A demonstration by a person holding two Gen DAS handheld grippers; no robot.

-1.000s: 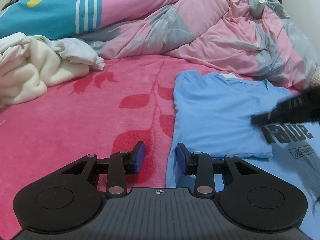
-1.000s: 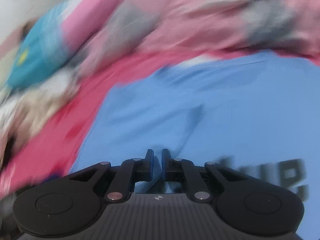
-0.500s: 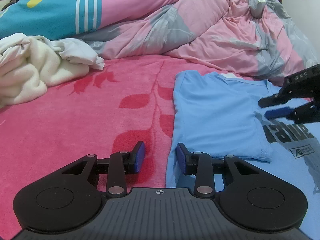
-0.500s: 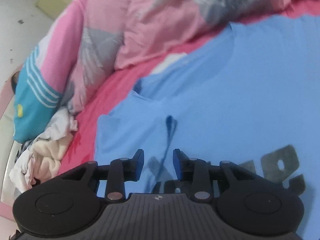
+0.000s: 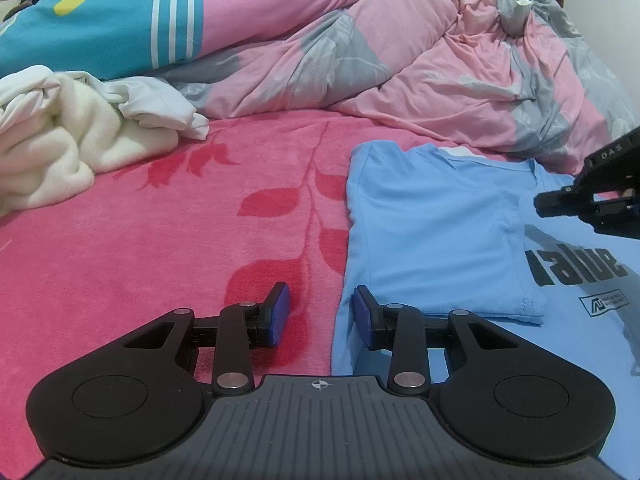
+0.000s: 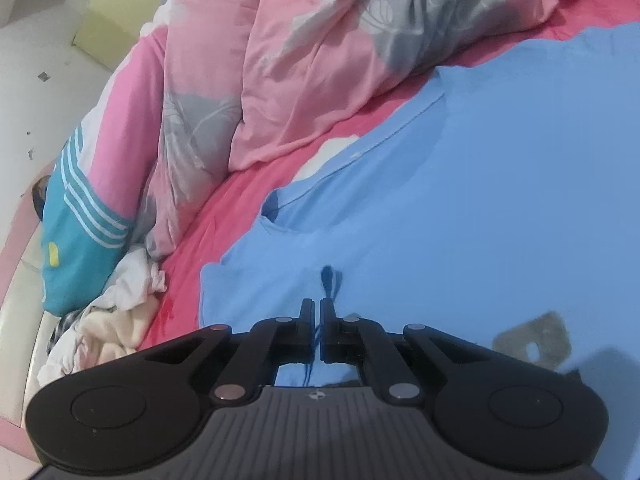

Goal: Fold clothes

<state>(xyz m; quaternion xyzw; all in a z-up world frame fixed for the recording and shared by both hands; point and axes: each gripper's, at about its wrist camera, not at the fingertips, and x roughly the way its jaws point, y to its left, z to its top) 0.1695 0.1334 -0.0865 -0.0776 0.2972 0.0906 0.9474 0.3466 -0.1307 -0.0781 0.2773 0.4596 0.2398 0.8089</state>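
1. A light blue T-shirt [image 5: 432, 232] lies flat on a pink bed blanket [image 5: 160, 248] patterned with darker red leaves. It takes up the right-hand part of the blanket as the left wrist camera sees it.
2. The shirt's near sleeve is folded inward over the body, making a smooth rectangular flap with a straight left edge and a stitched hem at its lower right corner.
3. Beside that flap the shirt front shows bold black lettering, seen upside down, and under it a small black-outlined logo box.
4. At the shirt's far end the neckline shows a strip of white inner fabric.
5. The left gripper [image 5: 318, 314] hovers low over the shirt's left edge. Its two blue-padded fingers stand partly apart with nothing between them: one pad is over the blanket, the other over the shirt's edge.
6. The right gripper [image 6: 314, 320] is over the middle of the shirt, above the plain blue cloth. Its fingers are drawn together with only a thin slit left. A dark blue thread or thin strip shows in that slit, but whether cloth is pinched cannot be told.
7. In the left wrist view the right gripper [image 5: 548, 204] reaches in above the lettering from the shirt's right side.
8. Beyond the shirt's neckline lies a rumpled pink and grey quilt [image 5: 460, 80].
9. Well to the left of the shirt sits a heap of cream and white clothes [image 5: 68, 136].
10. Further behind that heap, a person [image 5: 120, 12] lies under a turquoise cover with white stripes.
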